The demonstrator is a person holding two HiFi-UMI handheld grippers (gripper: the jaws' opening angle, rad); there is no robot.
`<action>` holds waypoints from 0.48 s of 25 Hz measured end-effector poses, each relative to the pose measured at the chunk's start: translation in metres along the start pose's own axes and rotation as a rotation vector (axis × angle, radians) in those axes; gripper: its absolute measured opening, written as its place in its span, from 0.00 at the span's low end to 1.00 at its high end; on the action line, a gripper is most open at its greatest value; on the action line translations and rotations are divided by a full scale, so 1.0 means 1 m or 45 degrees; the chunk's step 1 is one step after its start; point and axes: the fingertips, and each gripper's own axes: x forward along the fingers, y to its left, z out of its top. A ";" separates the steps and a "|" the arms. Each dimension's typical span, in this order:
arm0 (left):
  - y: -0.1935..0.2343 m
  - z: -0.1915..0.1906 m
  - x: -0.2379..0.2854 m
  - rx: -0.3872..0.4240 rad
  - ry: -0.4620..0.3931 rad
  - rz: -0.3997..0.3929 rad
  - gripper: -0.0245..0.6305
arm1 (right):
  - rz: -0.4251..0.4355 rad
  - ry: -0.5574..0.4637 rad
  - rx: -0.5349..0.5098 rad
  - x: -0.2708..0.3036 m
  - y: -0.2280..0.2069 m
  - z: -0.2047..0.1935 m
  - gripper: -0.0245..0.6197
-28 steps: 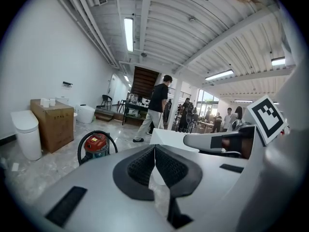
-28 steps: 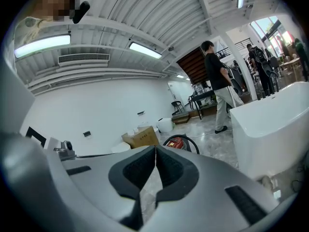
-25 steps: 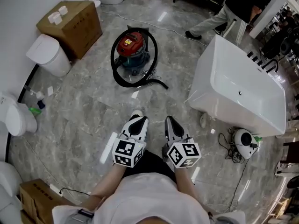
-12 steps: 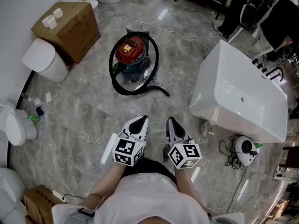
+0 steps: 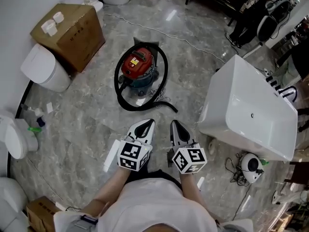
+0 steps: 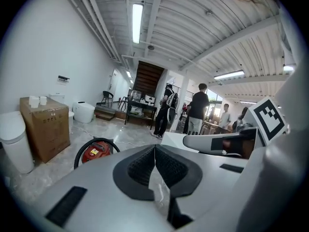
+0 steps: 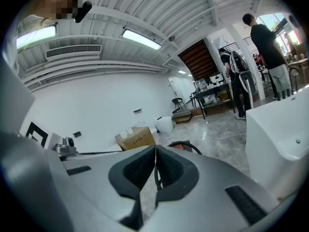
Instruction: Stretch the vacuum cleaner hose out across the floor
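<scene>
Left gripper view shows the left gripper (image 6: 154, 150) with its jaws clenched pad to pad and nothing between them. The right gripper (image 7: 155, 150) is clenched and empty in the same way. In the head view the two grippers sit side by side, close but apart, both pointing toward 12 o'clock over the grey marble floor (image 5: 87, 124), each held by one of the person's hands. Just beyond their tips, toward 12 o'clock, lies the free end of the black vacuum cleaner hose (image 5: 161, 104). Neither gripper touches it. The rest of the hose is wound in a loop around the vacuum cleaner (image 5: 139, 65), a red-topped canister standing on the floor. At 2 o'clock from the grippers stands a white bathtub (image 5: 217, 117), and at 4 o'clock, past its near corner, sits a small round white appliance (image 5: 251, 164) among tangled cables. At 10 o'clock a cardboard box (image 5: 72, 30) stands against the wall, with a white lidded bin (image 5: 42, 67) just beside it. A thin white cord (image 5: 183, 35) runs across the floor beyond the vacuum cleaner. At 1 o'clock, far off, a person in dark clothes (image 5: 251, 11) stands.
</scene>
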 end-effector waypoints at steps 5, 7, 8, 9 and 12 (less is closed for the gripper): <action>0.042 0.022 0.033 -0.005 0.009 0.028 0.05 | 0.029 0.022 -0.020 0.057 -0.007 0.018 0.06; 0.056 0.026 0.043 -0.020 0.016 0.025 0.05 | 0.039 0.031 -0.029 0.077 -0.010 0.022 0.06; 0.063 0.026 0.048 -0.036 0.021 0.022 0.05 | 0.043 0.037 -0.033 0.087 -0.010 0.022 0.06; 0.070 0.026 0.052 -0.053 0.028 0.018 0.05 | 0.049 0.044 -0.036 0.096 -0.011 0.023 0.06; 0.085 0.025 0.062 -0.066 0.050 0.009 0.05 | 0.063 0.064 -0.037 0.113 -0.013 0.019 0.06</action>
